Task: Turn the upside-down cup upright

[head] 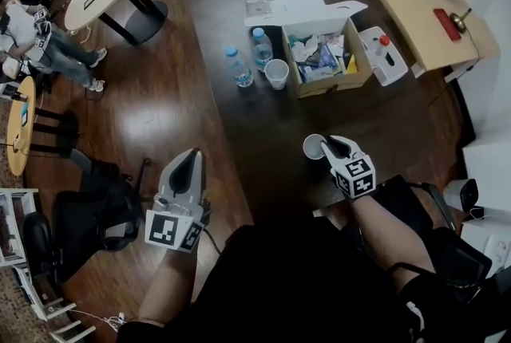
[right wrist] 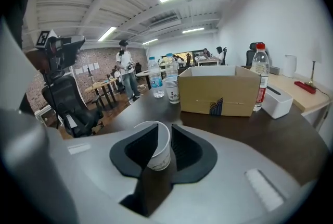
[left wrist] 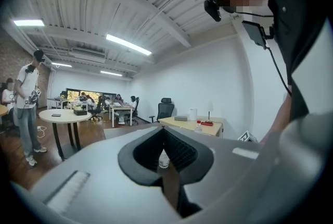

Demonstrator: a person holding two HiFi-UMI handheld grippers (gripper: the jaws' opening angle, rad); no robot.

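A white paper cup (head: pixel 314 146) stands mouth-up on the dark table (head: pixel 255 126), just ahead of my right gripper (head: pixel 326 147). In the right gripper view the cup (right wrist: pixel 156 147) sits at the jaws of my right gripper (right wrist: pixel 164 132). The left jaw overlaps the cup and the near wall stands in the gap. The pads are parted and do not press on it. My left gripper (head: pixel 192 154) hovers off the table's left edge, level. Its jaws (left wrist: pixel 162 139) are parted by a narrow gap with nothing between them.
At the table's far side stand a stack of cups (head: pixel 276 72), two water bottles (head: pixel 239 66) and an open cardboard box (head: pixel 327 54) full of odds and ends. A white tray (head: pixel 383 54) lies beside the box. A black office chair (head: pixel 88 214) stands at the left.
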